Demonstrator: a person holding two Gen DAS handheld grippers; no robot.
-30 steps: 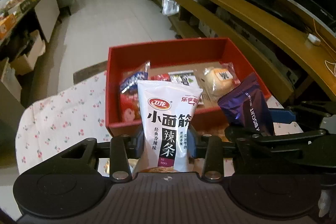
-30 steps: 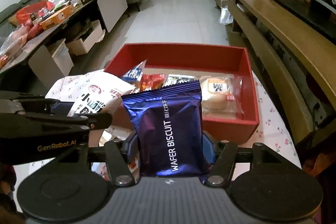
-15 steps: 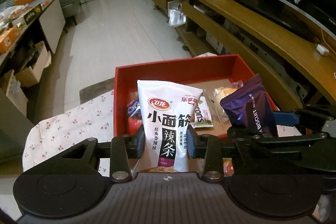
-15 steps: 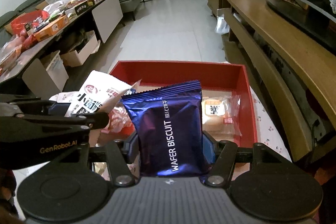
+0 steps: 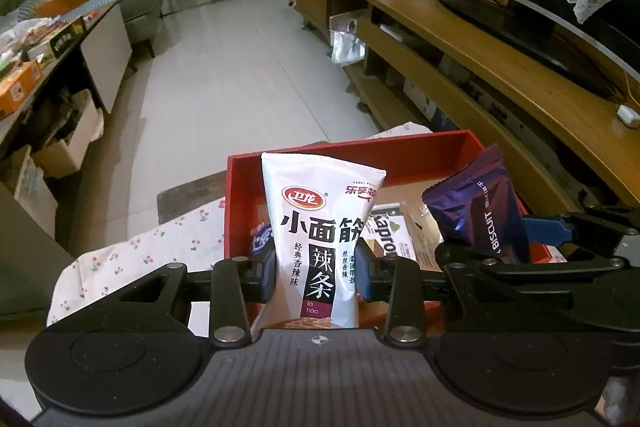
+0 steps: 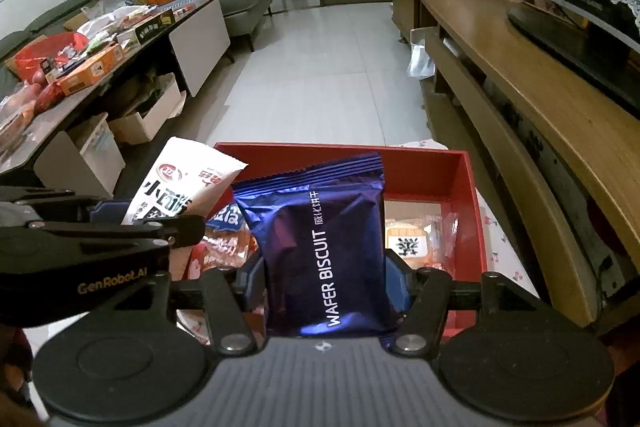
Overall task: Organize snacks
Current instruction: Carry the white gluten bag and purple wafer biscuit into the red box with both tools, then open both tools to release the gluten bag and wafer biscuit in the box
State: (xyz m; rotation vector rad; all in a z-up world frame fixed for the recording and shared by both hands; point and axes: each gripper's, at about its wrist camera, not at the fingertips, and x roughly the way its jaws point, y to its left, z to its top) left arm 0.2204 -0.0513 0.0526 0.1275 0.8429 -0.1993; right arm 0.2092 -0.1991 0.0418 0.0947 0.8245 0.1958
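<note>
Snacks are in both grips: the left gripper pinches a white packet upright between its fingers, the right gripper a blue wafer packet, each just short of the red box. Carry each beyond the near wall to a bare patch before letting go. Only the right view shows the wrapped cake past its fingers.

Both views are taken from close behind raised grippers, facing down the room over the red tray. The tray, tiled floor and wooden cabinet are shared.
</note>
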